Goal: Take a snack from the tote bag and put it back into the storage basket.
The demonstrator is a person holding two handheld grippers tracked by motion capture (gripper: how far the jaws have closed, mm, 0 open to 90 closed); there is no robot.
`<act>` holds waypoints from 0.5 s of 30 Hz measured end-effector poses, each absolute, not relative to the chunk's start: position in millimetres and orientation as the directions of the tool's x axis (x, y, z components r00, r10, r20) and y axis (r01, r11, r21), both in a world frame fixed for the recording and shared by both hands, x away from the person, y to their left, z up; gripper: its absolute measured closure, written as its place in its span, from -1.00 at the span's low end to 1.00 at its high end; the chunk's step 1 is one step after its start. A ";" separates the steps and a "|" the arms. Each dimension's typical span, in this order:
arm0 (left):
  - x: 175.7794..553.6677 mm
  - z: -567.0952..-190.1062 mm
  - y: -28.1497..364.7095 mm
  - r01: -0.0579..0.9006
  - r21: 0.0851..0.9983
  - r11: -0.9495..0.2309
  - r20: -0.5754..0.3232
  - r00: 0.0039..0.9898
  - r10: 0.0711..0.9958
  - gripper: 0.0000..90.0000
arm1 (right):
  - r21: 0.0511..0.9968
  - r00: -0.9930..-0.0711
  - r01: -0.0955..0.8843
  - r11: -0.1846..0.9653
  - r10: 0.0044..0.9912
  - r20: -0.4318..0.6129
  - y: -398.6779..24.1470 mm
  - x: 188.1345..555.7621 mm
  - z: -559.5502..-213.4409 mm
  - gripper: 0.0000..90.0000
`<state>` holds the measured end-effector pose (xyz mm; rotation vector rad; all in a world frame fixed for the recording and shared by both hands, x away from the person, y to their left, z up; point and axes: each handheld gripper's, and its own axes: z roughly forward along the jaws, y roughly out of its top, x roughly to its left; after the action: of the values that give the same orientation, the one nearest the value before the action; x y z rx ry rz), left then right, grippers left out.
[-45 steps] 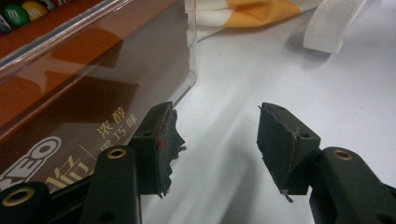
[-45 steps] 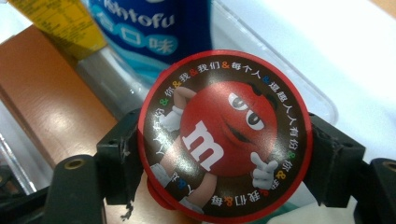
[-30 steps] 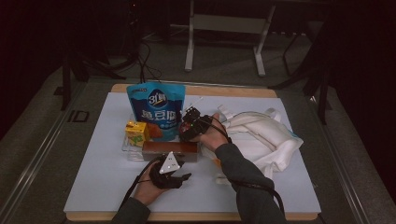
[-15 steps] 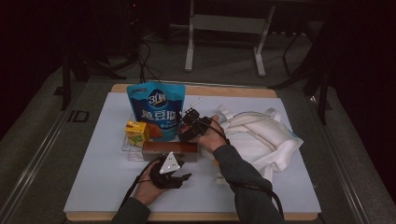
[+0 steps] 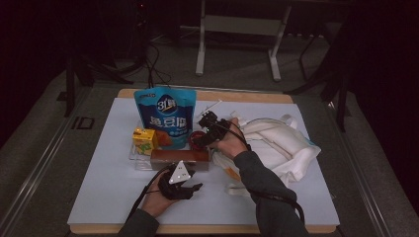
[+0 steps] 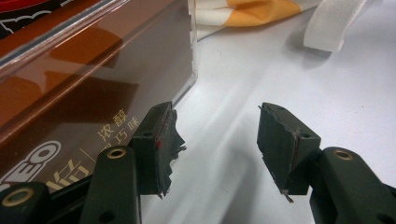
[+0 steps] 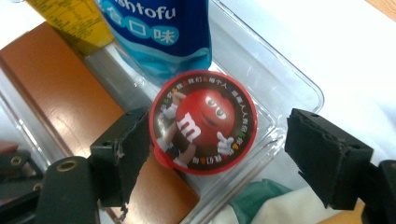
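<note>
A red round candy tub [image 7: 205,116] with a cartoon lid stands in a clear plastic tray [image 7: 289,88]. My right gripper [image 7: 219,128] hangs over it, open, one jaw on each side; the left jaw is at the lid's edge and the right jaw is well clear. In the high view the right gripper [image 5: 200,134] is above the tub [image 5: 195,139]. A long brown box [image 5: 179,157] lies along the tray's front. My left gripper [image 5: 193,186] rests low on the mat just before it. It stands open [image 6: 215,130] with nothing between its jaws, beside the box [image 6: 70,93].
A blue snack pouch [image 5: 167,116] stands upright at the back of the tray, with a yellow juice carton [image 5: 144,139] to its left. A white cloth tote bag [image 5: 276,143] lies rumpled to the right. The white mat [image 5: 108,173] covers the wooden table.
</note>
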<state>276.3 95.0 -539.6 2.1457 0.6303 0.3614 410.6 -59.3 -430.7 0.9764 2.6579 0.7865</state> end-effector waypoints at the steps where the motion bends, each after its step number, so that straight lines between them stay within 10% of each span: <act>1: 276.3 -539.6 95.0 0.310 0.801 -0.513 0.034 0.831 0.555 0.03 | 0.549 -0.765 0.534 0.643 0.644 -0.010 -61.0 410.8 -430.1 -0.49; 15: 276.3 -539.5 95.0 0.312 0.800 -0.512 0.032 0.830 0.556 0.03 | 0.541 -0.796 0.498 0.678 0.605 -0.027 -81.7 404.3 -419.5 -0.14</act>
<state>276.3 95.0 -539.5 2.1449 0.6335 0.3596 404.3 -81.7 -419.5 0.8942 2.6872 0.7774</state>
